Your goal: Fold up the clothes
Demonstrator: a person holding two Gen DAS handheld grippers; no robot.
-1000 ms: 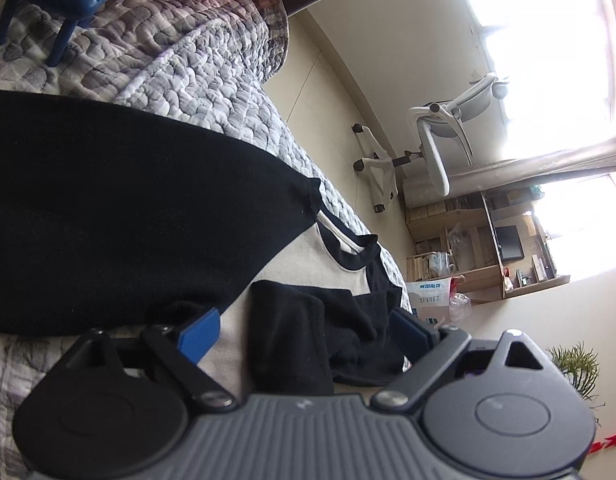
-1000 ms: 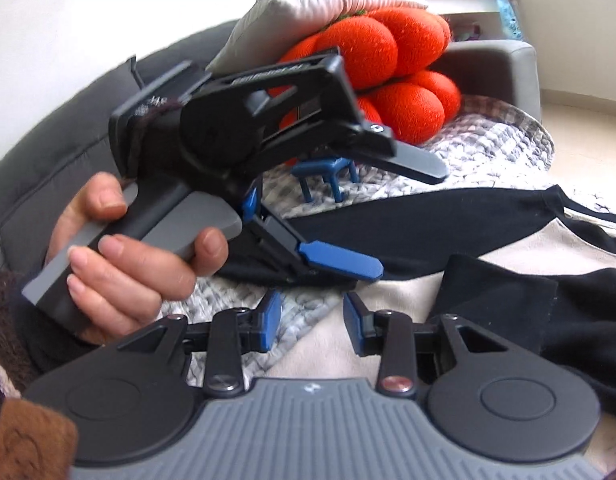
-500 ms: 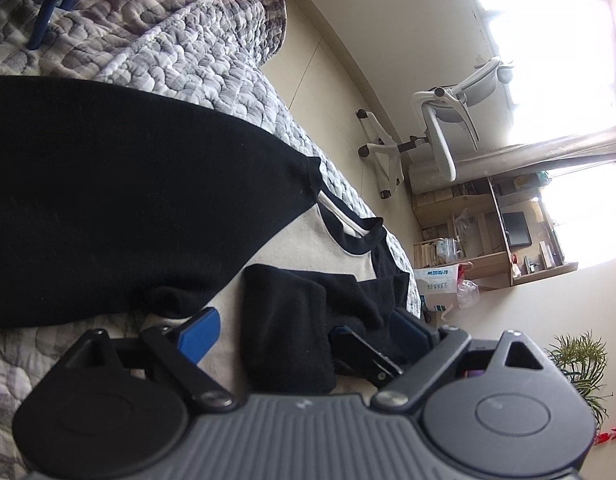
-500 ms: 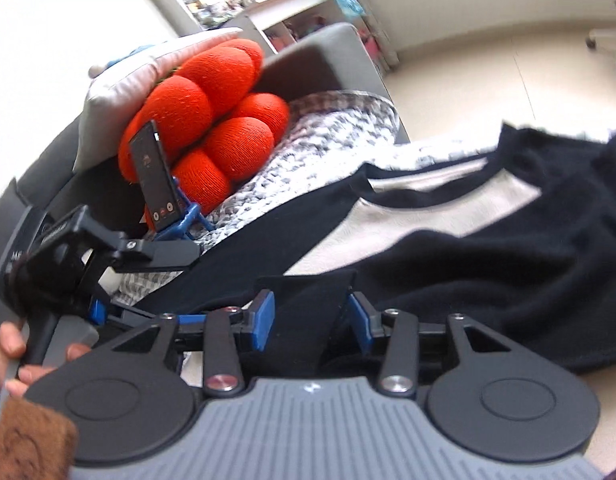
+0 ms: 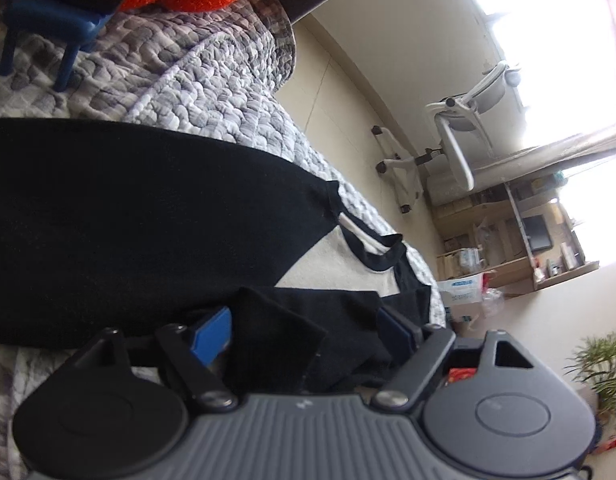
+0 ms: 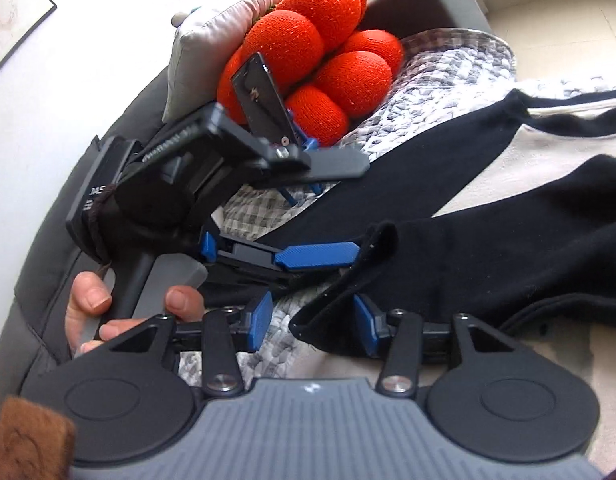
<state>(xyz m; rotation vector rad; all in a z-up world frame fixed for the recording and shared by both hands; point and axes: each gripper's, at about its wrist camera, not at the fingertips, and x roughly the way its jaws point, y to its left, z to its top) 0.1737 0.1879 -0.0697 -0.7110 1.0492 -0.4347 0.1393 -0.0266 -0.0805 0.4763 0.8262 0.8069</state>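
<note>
I am closing my left hand-held gripper [image 5: 304,330] around the black sleeve cuff [image 5: 276,336] of the sweater [image 5: 331,264], and the cuff is sitting between the blue pads [image 5: 210,334] without being pinched yet. My right hand-held gripper [image 6: 313,320] is standing released, its jaws parted, with the lower corner of that same cuff [image 6: 339,296] hanging between them; I am seeing no pad pressing on the cloth there. The sweater itself is lying spread on the grey quilted cover [image 5: 212,92] of the sofa [image 6: 419,4], black sleeves folded in over the cream chest panel.

The worry is the two tools crowding one small cuff. The left gripper's lower finger [image 6: 319,256] is lying right against the cuff edge in the right wrist view, so if I am closing both at once the fingers may be knocking together, or one may be nipping only a single layer and letting the sleeve unroll as I lift. Thick knit is also likely to be slipping from a shallow bite. Further out, a phone on a small blue stand [image 5: 48,24] is leaning against the orange cushion [image 6: 327,48]; a wide sweep of the sleeve could be tipping it over.
</note>
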